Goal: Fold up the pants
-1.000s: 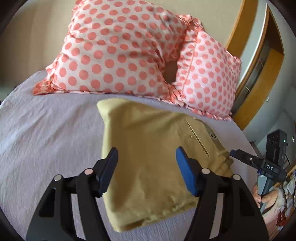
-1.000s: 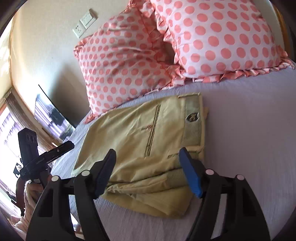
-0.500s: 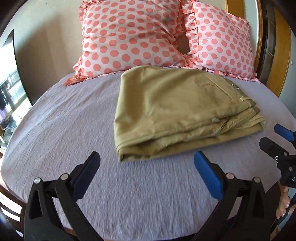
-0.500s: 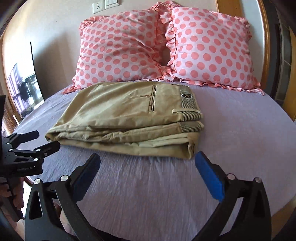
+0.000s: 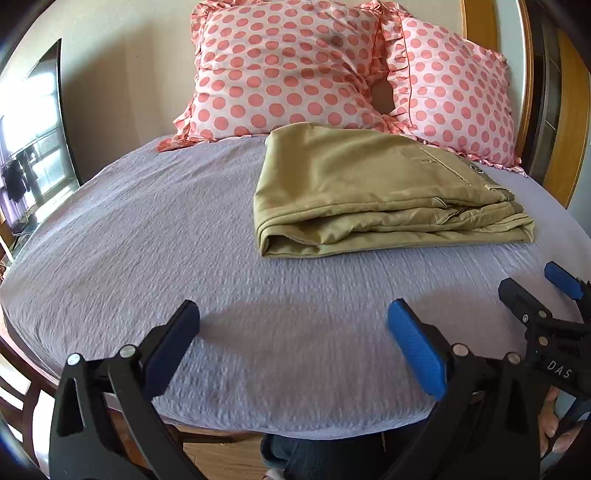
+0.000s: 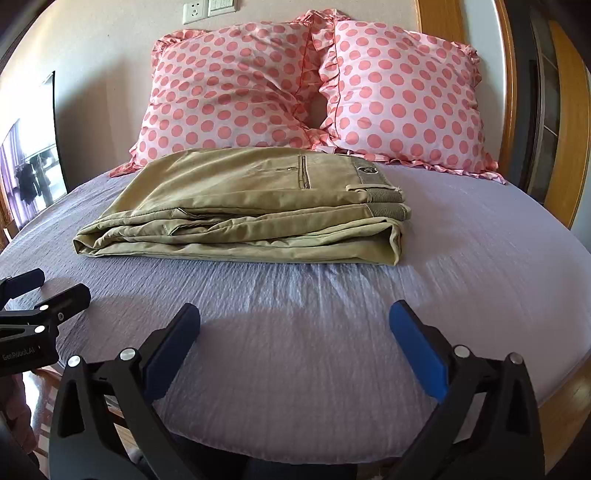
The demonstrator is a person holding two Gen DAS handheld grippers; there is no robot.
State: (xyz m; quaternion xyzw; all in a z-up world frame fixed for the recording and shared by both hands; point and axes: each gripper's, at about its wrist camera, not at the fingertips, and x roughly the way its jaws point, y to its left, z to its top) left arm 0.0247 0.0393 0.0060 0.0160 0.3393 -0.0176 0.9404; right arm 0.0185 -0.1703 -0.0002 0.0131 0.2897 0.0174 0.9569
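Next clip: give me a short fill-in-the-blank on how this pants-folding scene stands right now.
1. The khaki pants lie ____ in a stack on the lavender bedsheet.
2. Both the left gripper and the right gripper hold ____.
3. Behind the pants lean ____ polka-dot pillows.
4. Each gripper's jaws stand ____.

Missing words: folded; nothing; two; open

Bed (image 6: 461, 258), lilac crinkled sheet. Two pink polka-dot pillows (image 6: 229, 92) against cream wall (image 6: 103, 74). Wall socket and switch plate (image 6: 208, 8) above. Wooden frame (image 6: 509, 92), right. Bright window (image 5: 40, 147), left. Wood floor (image 5: 229, 458).
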